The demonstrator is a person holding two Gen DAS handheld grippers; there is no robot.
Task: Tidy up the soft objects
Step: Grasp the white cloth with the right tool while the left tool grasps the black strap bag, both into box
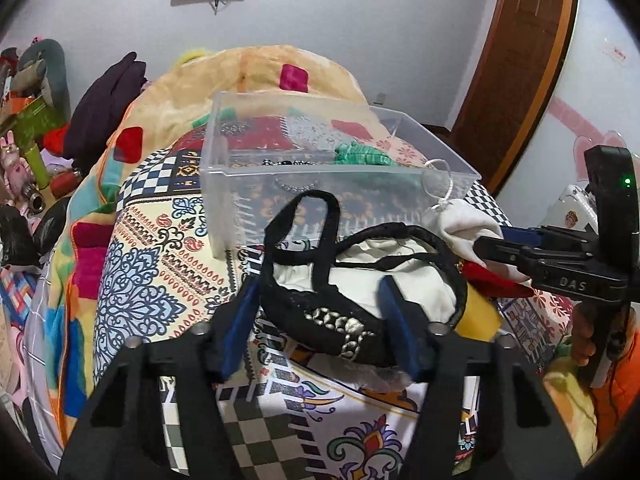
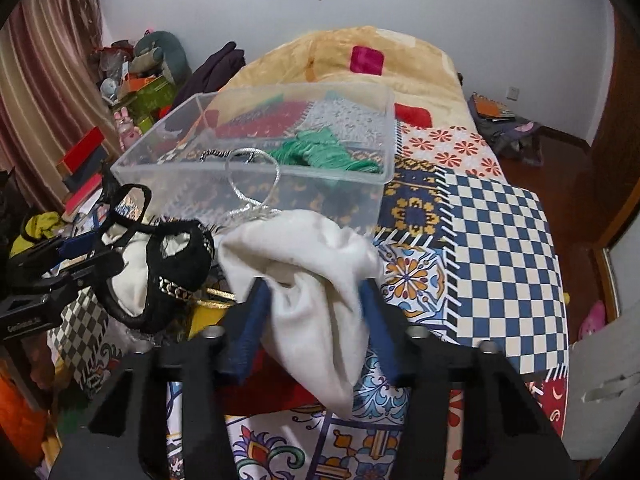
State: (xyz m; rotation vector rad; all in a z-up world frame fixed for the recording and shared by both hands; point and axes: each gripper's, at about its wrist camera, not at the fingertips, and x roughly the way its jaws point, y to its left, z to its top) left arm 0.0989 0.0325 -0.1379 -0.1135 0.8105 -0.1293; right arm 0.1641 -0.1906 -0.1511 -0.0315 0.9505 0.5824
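A black fabric bag with silver trim (image 1: pixel 340 322) lies on the patterned bedspread, white cloth inside it; it also shows in the right wrist view (image 2: pixel 176 276). My left gripper (image 1: pixel 318 294) is open, its blue fingers on either side of the bag. My right gripper (image 2: pixel 316 292) is shut on a white drawstring pouch (image 2: pixel 304 280), held above the bed in front of the clear plastic box (image 2: pixel 256 184). The box (image 1: pixel 328 188) holds a green knitted item (image 2: pixel 320 156) and a beaded piece. The pouch's silver cord loops against the box wall.
A yellow item (image 1: pixel 478 316) and a red item (image 1: pixel 496 282) lie under the bag and pouch. A beige blanket (image 2: pixel 372 68) is heaped behind the box. Clutter and toys line the left wall (image 2: pixel 132 92). Wooden floor and a backpack are at right.
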